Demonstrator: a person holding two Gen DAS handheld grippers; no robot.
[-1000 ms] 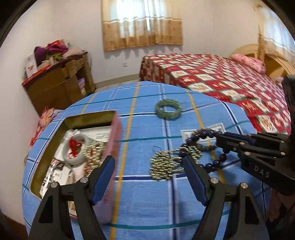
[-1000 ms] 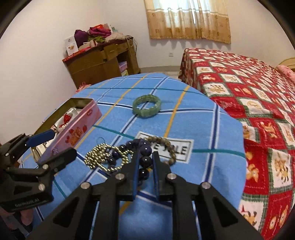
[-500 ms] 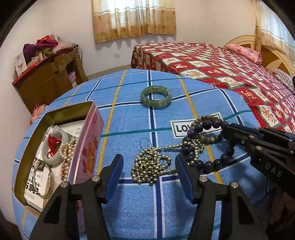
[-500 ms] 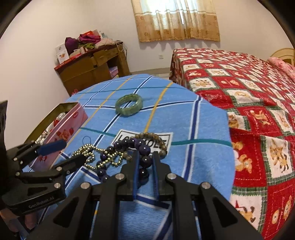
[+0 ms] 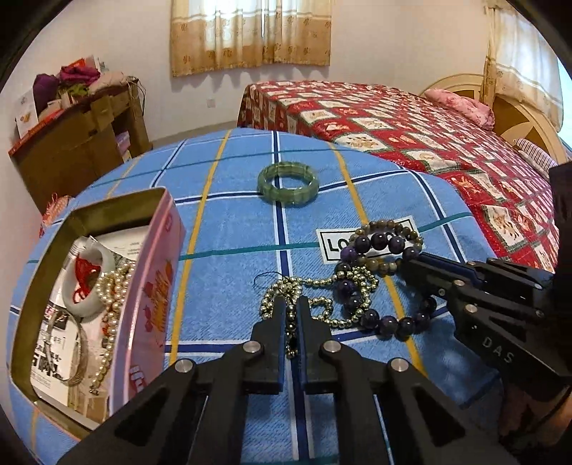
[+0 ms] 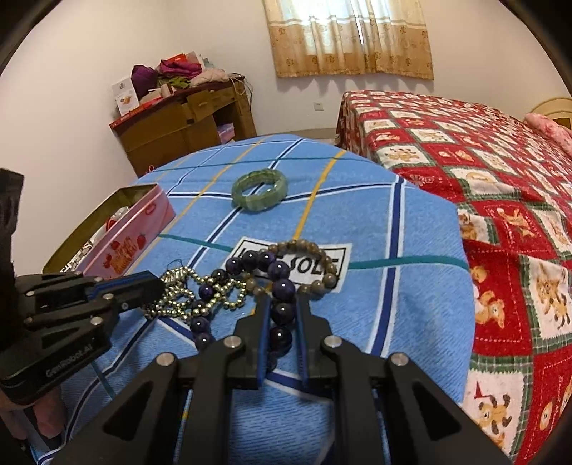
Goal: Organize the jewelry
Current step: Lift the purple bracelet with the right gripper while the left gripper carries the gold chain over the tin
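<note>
Blue checked cloth (image 5: pixel 228 229) is spread beneath; gold chain (image 5: pixel 286 311) is pinched in left claw (image 5: pixel 292 314), purple beads (image 6: pixel 282 311) in right claw (image 6: pixel 282 314); tin (image 5: pixel 157 286) at nine o'clock.

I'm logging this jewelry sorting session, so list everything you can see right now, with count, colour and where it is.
Gold bead chain: one, gold, blue cloth, tangled with purple bracelet.
Purple bead bracelet: one, dark purple, centre of cloth.
Brown bead bracelet: one, grey-brown, on white label.
Green bracelet: one, pale green, far side of cloth, apart.
Tin box: one, pink, left, open, holding pearls, bangles.
Blue cloth: one, blue checked, under everything.
Bed: one, red patchwork cover, right.
Desk: one, brown, back left, cluttered.
Curtains: tan, back wall.
Left gripper: shut on gold bead chain.
Right gripper: shut on purple bead bracelet.
</note>
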